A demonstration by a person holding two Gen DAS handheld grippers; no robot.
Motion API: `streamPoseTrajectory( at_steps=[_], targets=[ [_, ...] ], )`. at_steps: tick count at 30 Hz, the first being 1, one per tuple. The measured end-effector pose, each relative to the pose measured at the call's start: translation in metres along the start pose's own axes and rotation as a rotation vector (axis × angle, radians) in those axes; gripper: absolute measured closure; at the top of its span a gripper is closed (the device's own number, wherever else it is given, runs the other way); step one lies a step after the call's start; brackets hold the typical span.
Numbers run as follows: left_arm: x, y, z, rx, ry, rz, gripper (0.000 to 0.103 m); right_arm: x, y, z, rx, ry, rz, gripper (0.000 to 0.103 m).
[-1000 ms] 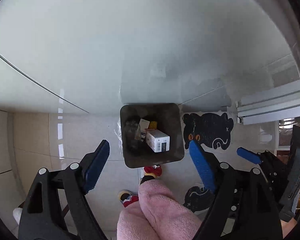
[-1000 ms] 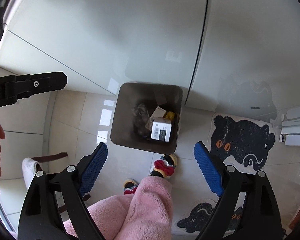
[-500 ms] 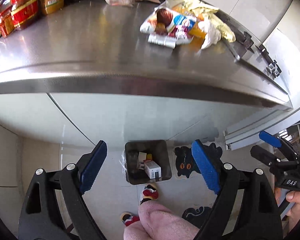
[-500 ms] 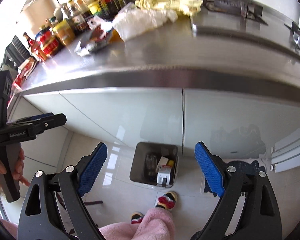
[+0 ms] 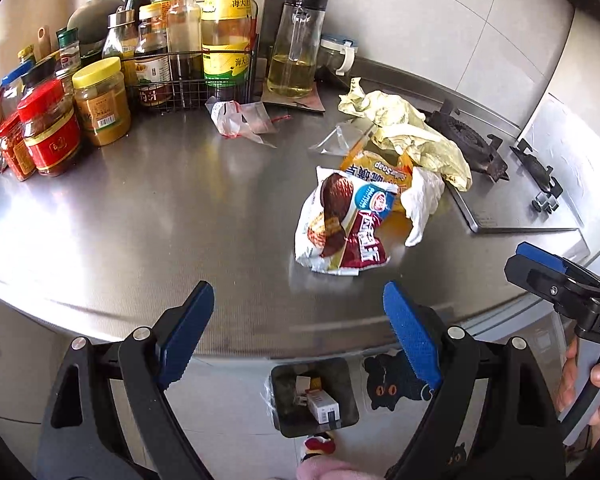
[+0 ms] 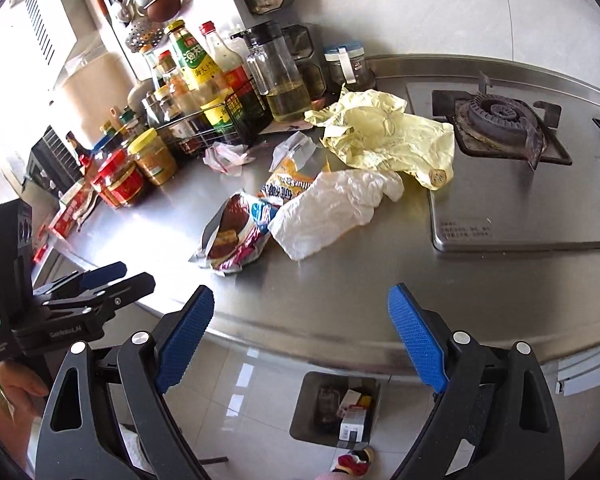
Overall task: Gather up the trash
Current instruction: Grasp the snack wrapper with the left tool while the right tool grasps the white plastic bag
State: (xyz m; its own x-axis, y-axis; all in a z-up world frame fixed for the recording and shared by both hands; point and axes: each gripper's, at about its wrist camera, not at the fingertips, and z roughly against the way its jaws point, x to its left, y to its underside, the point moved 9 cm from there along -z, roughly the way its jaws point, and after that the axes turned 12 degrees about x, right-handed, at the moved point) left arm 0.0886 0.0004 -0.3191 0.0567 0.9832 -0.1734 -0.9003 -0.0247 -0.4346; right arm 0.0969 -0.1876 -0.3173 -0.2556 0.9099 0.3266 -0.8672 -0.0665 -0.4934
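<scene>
On the steel tabletop (image 5: 148, 216), beside the gas burner (image 6: 496, 116): a heap of trash — snack wrapper (image 5: 340, 224), white tissue (image 6: 332, 208), crumpled yellow paper (image 6: 384, 132). Below, on the floor, a trash bin (image 5: 314, 396) holding boxes. Near the edge, left claw (image 5: 298, 338) and right claw (image 6: 300, 344), both spread wide, empty.

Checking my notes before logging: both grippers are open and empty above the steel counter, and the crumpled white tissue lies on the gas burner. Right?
Not quite. The crumpled white tissue lies on the steel counter beside the snack wrappers, clear of the gas burner, as the right wrist view shows. The left gripper and right gripper are indeed open and empty.
</scene>
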Motion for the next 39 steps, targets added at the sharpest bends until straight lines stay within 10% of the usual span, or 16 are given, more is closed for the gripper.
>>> streamPoseTrajectory(
  at_steps=[8, 14, 16, 22, 39],
  targets=[
    [0.003, -0.041, -0.036, 0.009, 0.009, -0.007, 0.022, -0.008, -0.046, -0.05, 0.043, -0.021, -0.081, 0.014],
    [-0.008, -0.052, -0.062, 0.041, 0.032, -0.043, 0.027, -0.023, -0.053, -0.076, 0.09, 0.007, -0.117, 0.028],
    [-0.011, -0.054, -0.07, 0.056, 0.043, -0.051, 0.032, -0.029, -0.051, -0.083, 0.115, 0.013, -0.126, 0.047],
    [-0.018, -0.05, -0.087, 0.11, 0.038, -0.08, 0.097, -0.035, -0.041, -0.084, 0.118, 0.06, -0.1, 0.093],
    [-0.03, -0.019, 0.006, -0.031, 0.056, -0.096, 0.103, -0.012, -0.01, 0.021, -0.067, -0.001, -0.089, 0.095]
  ],
)
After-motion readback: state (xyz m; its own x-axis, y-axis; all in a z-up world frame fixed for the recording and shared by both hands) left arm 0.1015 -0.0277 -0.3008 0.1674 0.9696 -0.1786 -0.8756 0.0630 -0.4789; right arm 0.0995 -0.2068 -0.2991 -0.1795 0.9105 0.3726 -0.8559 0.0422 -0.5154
